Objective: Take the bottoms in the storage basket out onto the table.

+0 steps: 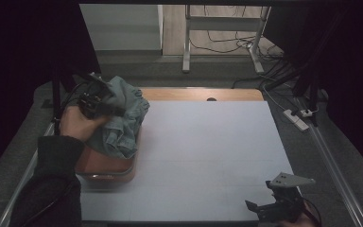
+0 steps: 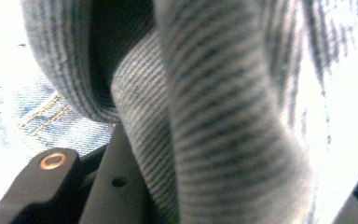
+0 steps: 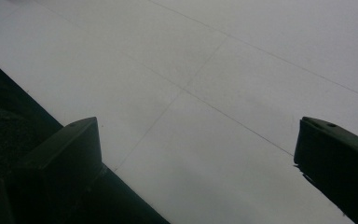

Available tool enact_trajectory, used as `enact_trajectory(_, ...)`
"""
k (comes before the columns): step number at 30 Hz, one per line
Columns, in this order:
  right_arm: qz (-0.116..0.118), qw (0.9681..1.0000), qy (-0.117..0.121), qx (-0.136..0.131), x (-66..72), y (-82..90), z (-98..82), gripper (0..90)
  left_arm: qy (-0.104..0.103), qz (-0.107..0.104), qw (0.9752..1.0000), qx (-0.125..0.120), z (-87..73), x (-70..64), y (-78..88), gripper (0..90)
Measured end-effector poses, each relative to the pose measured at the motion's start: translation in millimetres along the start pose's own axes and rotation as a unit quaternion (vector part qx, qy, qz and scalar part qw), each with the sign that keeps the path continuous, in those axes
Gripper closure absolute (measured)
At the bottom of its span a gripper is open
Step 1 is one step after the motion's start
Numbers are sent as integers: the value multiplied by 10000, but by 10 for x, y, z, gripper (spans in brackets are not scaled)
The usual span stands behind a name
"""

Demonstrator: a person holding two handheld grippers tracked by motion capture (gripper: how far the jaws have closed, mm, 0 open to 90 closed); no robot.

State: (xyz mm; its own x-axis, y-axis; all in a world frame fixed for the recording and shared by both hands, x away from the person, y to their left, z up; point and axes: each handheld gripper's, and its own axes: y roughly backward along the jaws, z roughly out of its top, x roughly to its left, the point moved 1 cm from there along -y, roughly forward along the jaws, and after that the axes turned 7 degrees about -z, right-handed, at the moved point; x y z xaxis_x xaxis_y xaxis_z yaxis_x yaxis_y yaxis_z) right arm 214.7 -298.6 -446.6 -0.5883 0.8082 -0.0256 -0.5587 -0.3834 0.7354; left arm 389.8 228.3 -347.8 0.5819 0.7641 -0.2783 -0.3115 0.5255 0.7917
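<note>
Gripping a bunched grey-green garment (image 1: pixel 120 118) above the brown bin (image 1: pixel 108 166) at the table's left edge, the left gripper (image 1: pixel 94 105) is clamped on its ribbed fabric (denim is seen beneath). The right gripper (image 1: pixel 276 204) is held spread over the white table (image 1: pixel 208 151).

The high view is dimly lit, its left and right edges lost in black. In the left gripper view, the striped cloth (image 2: pixel 223 121) is blurred and the left and right edges are blown out white. The right gripper view is evenly grey, its jaws silhouetted.
</note>
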Motion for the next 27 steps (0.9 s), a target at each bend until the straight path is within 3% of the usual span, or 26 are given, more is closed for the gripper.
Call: enact_trajectory(27, 6, 10000, 27, -16, 4, 3, -2, 6, -546, -336, 9979, -70, 280, -470, -160, 690)
